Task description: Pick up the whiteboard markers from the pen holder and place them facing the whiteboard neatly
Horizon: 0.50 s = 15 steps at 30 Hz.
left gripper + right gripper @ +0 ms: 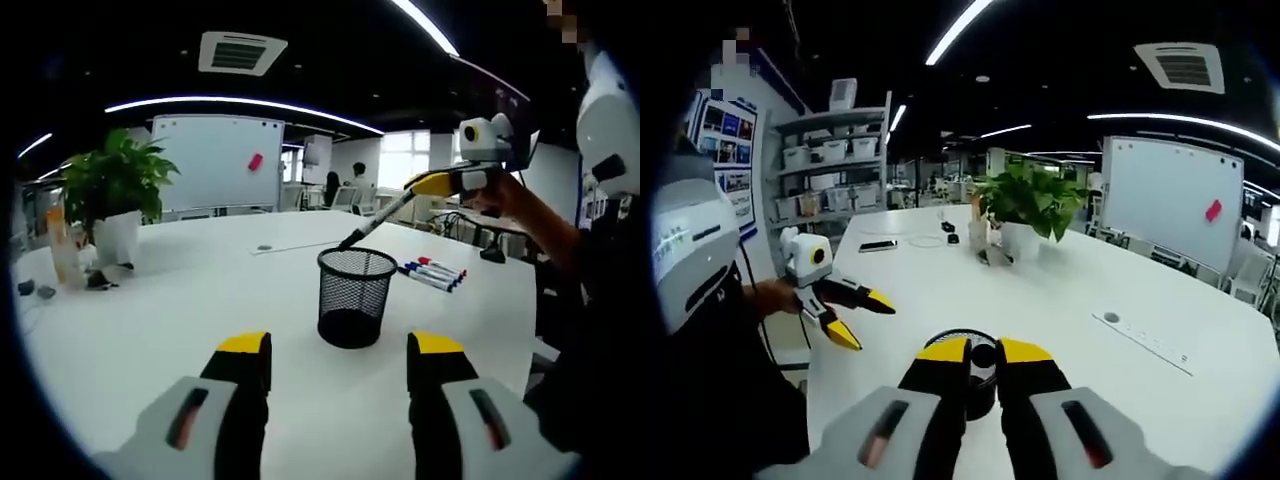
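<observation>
While the right gripper (440, 183) carries a black-tipped marker (378, 220) slanting down over the pen holder (355, 296), I log these lines:

Step in hand: lifting one marker out of the mesh holder, by my judgement; its tip hangs just above the rim, apart from it.

Right gripper: jaws nearly closed, gripping the marker's upper end; in its own view (983, 352) the holder (962, 345) sits directly beneath its tips.

Left gripper (338, 352): jaws spread, holding nothing, parked just short of the holder and facing it.

Markers already laid down (433, 273): a small row on the white table (180, 300), beyond the holder and to the left gripper's right, lying side by side.

Whiteboard (217, 160): far ahead of the left gripper, past the potted plant (113, 195).

Next move calls for: I reckon swinging the held marker across to that row and laying it parallel, tip toward the board.
</observation>
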{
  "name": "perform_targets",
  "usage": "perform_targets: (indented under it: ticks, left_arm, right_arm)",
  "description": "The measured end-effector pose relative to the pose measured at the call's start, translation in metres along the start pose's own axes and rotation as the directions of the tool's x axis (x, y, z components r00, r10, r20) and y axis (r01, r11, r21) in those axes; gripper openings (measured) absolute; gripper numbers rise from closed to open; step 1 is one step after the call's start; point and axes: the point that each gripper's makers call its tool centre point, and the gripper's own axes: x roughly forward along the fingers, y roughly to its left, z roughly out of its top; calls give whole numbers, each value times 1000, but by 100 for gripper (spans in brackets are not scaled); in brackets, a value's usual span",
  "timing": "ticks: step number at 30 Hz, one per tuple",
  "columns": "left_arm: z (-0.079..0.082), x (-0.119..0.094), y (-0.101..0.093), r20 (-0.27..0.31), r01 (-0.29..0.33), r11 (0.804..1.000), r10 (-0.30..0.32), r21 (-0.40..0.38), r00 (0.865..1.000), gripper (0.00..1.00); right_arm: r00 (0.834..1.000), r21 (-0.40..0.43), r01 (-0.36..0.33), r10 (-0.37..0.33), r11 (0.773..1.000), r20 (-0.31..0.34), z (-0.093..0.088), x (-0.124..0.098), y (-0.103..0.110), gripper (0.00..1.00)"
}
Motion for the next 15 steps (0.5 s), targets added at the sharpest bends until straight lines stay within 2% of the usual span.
perform_targets:
  ticks: [6,15]
  left_arm:
    - [3,-5,-5,17,3,1000,-3,1,1000,55]
    - [4,-3,-6,24,62,998,-62,14,998,55]
  right_arm:
    - [1000,-4,13,-13,1000,22,4,-9,7,13]
    - [997,28,64,-65,998,40,9,-15,1,13]
